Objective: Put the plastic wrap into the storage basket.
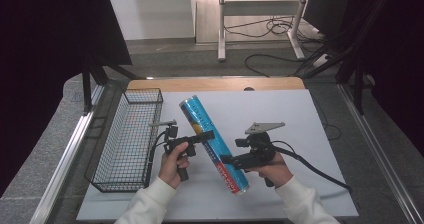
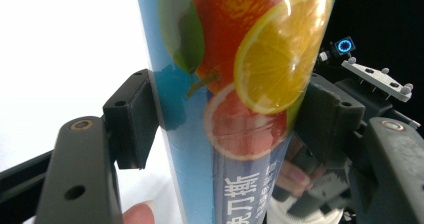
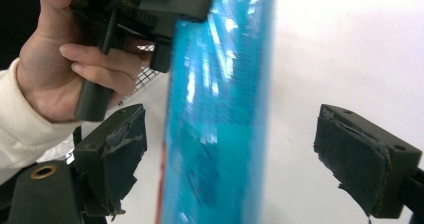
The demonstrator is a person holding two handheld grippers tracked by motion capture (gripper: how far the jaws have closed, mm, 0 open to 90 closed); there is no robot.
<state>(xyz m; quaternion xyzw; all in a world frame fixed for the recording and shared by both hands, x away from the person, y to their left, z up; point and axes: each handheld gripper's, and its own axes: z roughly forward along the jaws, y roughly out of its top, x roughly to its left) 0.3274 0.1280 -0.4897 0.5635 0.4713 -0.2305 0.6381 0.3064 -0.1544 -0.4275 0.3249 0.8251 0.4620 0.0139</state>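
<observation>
Holding blue roll point(image 1: 214, 142) above tabletop point(image 1: 300, 119), your left gripper point(image 1: 202, 136) pinches glossy midsection; right gripper point(image 1: 227, 159) spread wide around it. Slick wrap could slip, tilting toward wire basket point(image 1: 127, 139).

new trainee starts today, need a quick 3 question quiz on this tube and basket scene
1. True or false: the left gripper is shut on the blue tube.
2. The right gripper is: A) clamped on the tube, B) open with the tube between its pads, C) inside the wire basket.
3. Fill in: the wire basket sits on the table to the person's ____ of the tube.

Key
1. True. In the left gripper view both pads press the tube's sides.
2. B. In the right gripper view its pads stand wide apart, with gaps around the tube.
3. Left. In the high view the basket holds nothing.
</observation>
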